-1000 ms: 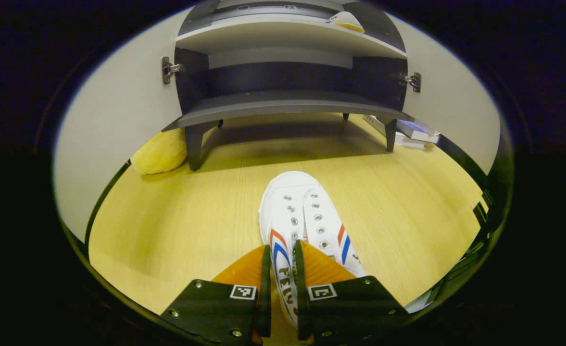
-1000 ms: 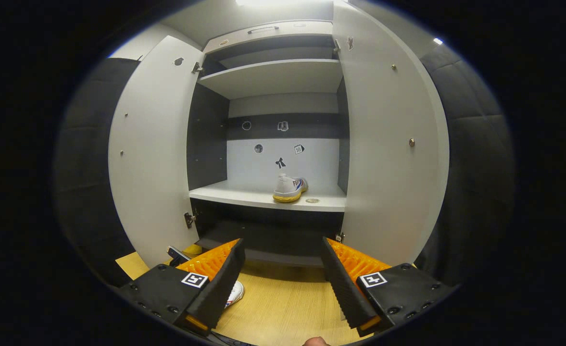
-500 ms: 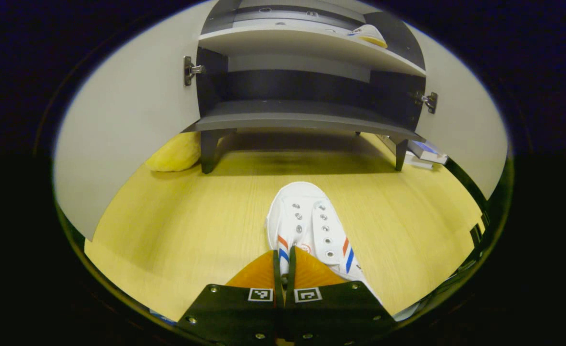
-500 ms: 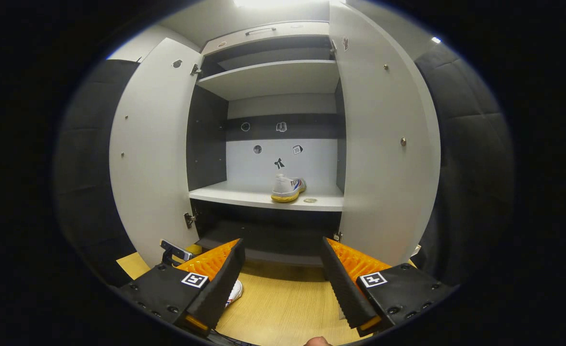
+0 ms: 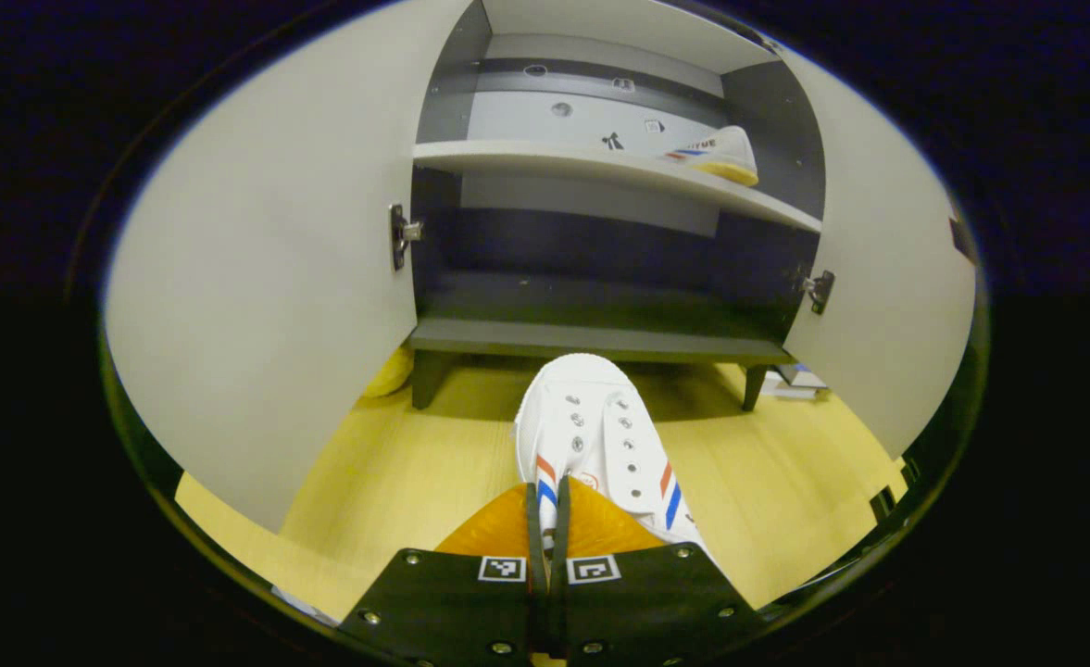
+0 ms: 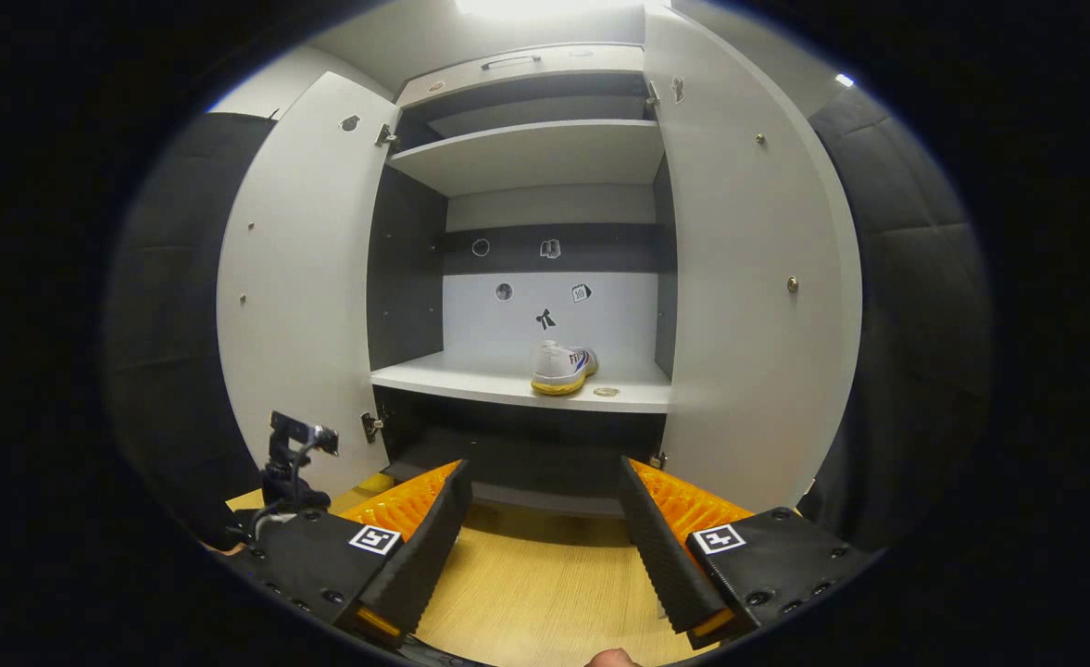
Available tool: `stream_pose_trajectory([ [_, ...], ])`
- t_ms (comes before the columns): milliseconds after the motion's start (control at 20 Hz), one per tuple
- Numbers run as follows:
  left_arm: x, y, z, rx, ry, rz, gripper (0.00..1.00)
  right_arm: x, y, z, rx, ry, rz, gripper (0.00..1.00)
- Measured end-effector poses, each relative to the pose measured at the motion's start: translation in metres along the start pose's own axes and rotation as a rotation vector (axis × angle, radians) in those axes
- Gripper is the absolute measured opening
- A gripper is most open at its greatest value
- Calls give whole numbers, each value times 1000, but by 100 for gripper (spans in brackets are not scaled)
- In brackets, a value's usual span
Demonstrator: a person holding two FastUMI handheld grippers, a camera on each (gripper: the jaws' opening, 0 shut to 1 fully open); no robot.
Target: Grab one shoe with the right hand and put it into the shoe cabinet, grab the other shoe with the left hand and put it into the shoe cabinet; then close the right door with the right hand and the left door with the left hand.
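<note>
Pinching the white canvas shoe with red-blue stripes (image 5: 600, 445) thinly, my left gripper (image 5: 545, 519) risks dropping it; right gripper (image 6: 545, 519) gapes empty.

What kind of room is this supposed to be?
Probably a mock entryway in a padded booth: a shoe cabinet with both doors open, one sneaker on its shelf, another sneaker over a wooden floor.
</note>
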State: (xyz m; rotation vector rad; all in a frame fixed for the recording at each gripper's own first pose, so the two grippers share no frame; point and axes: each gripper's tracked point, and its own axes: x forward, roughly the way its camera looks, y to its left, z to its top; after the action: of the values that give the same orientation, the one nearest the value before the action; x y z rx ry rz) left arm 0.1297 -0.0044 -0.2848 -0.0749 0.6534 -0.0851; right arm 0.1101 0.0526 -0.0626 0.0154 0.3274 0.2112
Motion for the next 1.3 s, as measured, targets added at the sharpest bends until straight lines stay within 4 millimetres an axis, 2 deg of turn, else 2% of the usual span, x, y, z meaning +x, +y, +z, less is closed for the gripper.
stream_pose_trajectory([
  [250,-29,-4,65,-6,-121,-17,1,0,5,3,10,-12,8,99],
  [350,-36,1,88,-16,-166,-26,1,1,5,4,10,-17,9,98],
  [500,-55,4,112,-19,-239,-43,1,2,6,4,11,-18,14,98],
  [550,-60,4,112,-16,-258,-46,1,1,6,3,10,-17,15,98],
  [600,-54,3,105,-14,-271,-48,2,2,5,3,10,-16,15,98],
  [950,-57,2,111,15,-371,-56,1,3,-3,0,9,-22,6,98],
  [1300,-59,3,112,29,-429,-57,1,13,-13,-15,30,6,-10,98],
])
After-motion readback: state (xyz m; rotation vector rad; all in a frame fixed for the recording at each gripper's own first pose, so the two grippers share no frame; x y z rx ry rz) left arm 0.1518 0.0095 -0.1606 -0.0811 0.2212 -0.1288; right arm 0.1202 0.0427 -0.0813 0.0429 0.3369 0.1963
